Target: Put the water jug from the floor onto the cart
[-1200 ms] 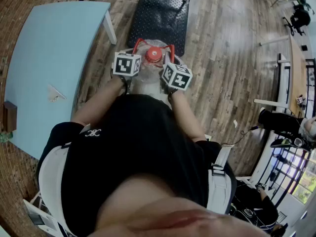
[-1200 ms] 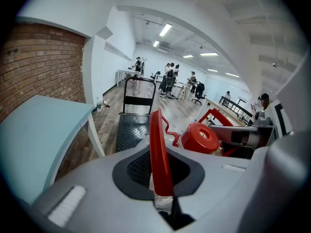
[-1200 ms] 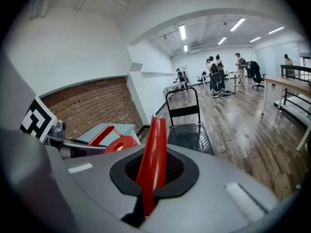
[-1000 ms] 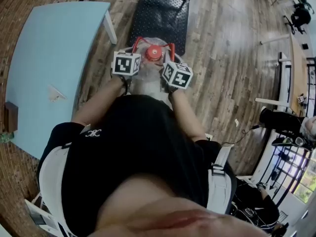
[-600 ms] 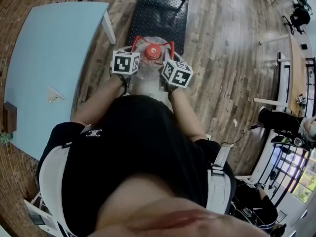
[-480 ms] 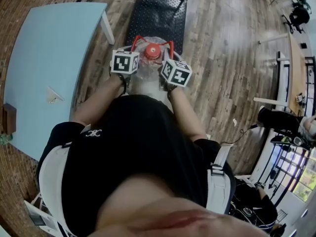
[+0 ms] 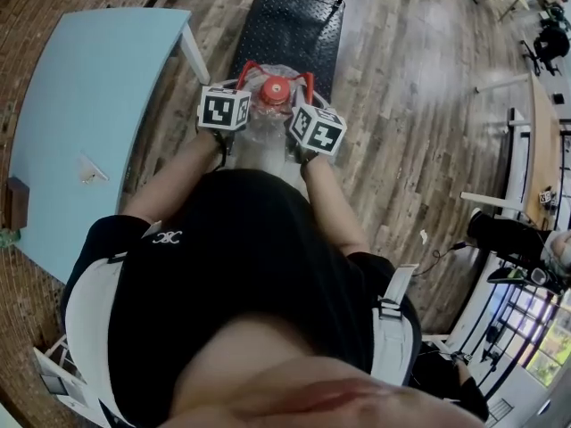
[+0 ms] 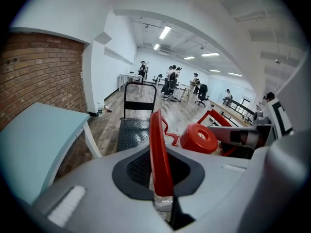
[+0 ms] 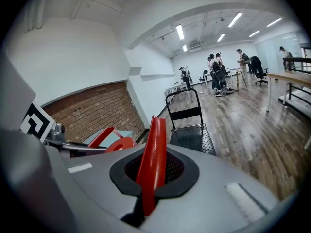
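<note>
The water jug [image 7: 260,136] is clear with a red cap [image 7: 275,88] and two red handles, and it hangs off the floor in front of me. My left gripper [image 7: 239,86] is shut on its left red handle [image 8: 159,154]. My right gripper [image 7: 305,87] is shut on the right red handle [image 9: 153,159]. In each gripper view a handle strap runs up through the closed jaws, and the cap [image 8: 198,138] shows beside it. The black platform cart [image 7: 294,25] stands just beyond the jug, with its push bar [image 8: 140,85] at the far end.
A light blue table [image 7: 89,105] stands to the left, against a brick wall [image 8: 34,76]. Wooden floor [image 7: 419,123] spreads to the right of the cart. Several people and office chairs are far down the room [image 8: 170,79]. A desk frame [image 7: 517,150] stands at the right.
Both grippers and the jug have shifted together toward the cart. The grips on both handles are unchanged.
</note>
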`<state>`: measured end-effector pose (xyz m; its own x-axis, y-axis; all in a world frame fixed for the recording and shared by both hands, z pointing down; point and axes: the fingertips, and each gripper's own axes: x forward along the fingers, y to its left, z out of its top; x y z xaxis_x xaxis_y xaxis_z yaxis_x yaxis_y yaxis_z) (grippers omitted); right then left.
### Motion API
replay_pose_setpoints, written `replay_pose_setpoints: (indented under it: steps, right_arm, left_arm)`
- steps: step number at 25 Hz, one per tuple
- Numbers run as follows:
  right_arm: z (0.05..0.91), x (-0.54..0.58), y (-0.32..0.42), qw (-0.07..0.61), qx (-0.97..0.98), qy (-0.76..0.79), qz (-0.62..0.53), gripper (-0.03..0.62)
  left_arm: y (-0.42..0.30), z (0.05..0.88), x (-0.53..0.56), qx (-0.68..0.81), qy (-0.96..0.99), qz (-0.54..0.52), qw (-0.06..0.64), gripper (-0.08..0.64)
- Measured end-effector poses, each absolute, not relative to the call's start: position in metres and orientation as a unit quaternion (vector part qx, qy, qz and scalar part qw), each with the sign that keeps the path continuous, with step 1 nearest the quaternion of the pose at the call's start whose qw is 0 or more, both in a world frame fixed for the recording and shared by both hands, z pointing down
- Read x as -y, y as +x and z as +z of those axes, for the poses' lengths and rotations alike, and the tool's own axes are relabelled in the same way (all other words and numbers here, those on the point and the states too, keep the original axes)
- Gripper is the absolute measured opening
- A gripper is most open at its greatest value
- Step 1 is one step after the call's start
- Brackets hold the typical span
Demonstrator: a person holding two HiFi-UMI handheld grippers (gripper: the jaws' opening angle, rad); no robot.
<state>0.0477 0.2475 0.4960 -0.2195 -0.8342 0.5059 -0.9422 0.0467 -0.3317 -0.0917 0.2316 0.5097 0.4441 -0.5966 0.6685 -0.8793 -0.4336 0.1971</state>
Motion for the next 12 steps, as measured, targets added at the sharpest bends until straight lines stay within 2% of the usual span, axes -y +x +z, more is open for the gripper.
replay_pose_setpoints:
  steps: [12]
  right_arm:
    - [0.492,-0.222,0.084,0.078,0.738,0.596,0.306,0.015]
  left_arm:
    - [-0.053,0.502,-0.213,0.481,0.792,0.258,0.272,0.026]
